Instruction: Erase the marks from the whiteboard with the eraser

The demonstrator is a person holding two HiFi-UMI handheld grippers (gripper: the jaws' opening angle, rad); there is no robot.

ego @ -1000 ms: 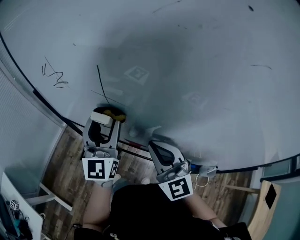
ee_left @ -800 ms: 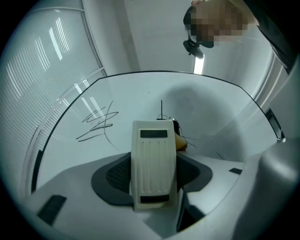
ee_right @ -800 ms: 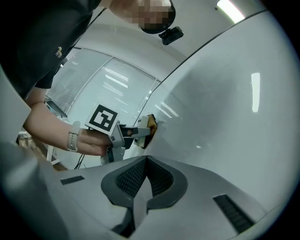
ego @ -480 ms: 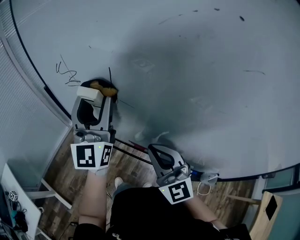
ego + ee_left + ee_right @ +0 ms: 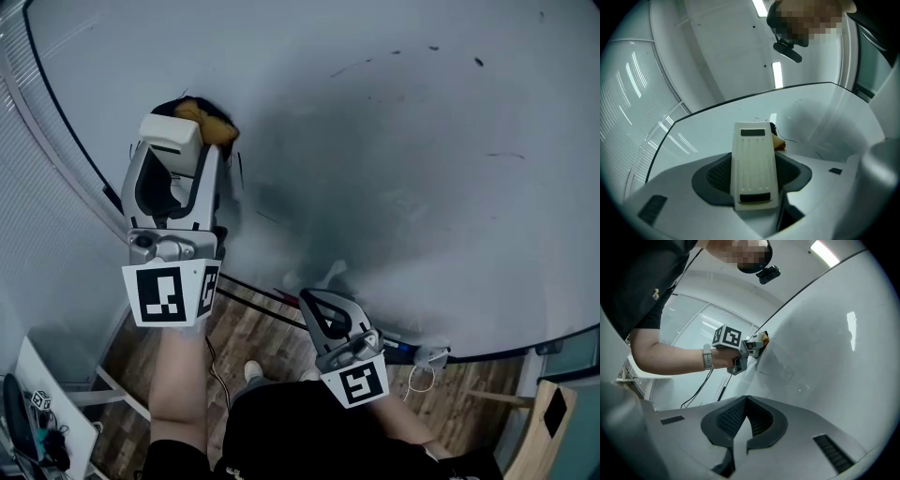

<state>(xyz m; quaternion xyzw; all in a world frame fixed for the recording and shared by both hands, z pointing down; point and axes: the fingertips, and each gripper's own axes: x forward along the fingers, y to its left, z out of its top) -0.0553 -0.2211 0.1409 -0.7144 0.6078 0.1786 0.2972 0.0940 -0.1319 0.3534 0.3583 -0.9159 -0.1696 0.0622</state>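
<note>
Left claw (image 5: pixel 183 141), gripping the eraser (image 5: pixel 210 122), has swept up the whiteboard (image 5: pixel 394 141) to 11 o'clock, seemingly over the scribble. Right claw (image 5: pixel 323 314) idles shut, empty; specks (image 5: pixel 479 62) remain at 1 o'clock.

A brown wood-plank floor (image 5: pixel 267 326) is running along the bottom of the head view. Pale slatted blinds (image 5: pixel 42 225) are covering the glazing at the left. Long ceiling lights (image 5: pixel 777 75) are glowing overhead. A white table (image 5: pixel 28 370) is standing at lower left, and a light wooden piece of furniture (image 5: pixel 551 422) is standing at lower right
</note>
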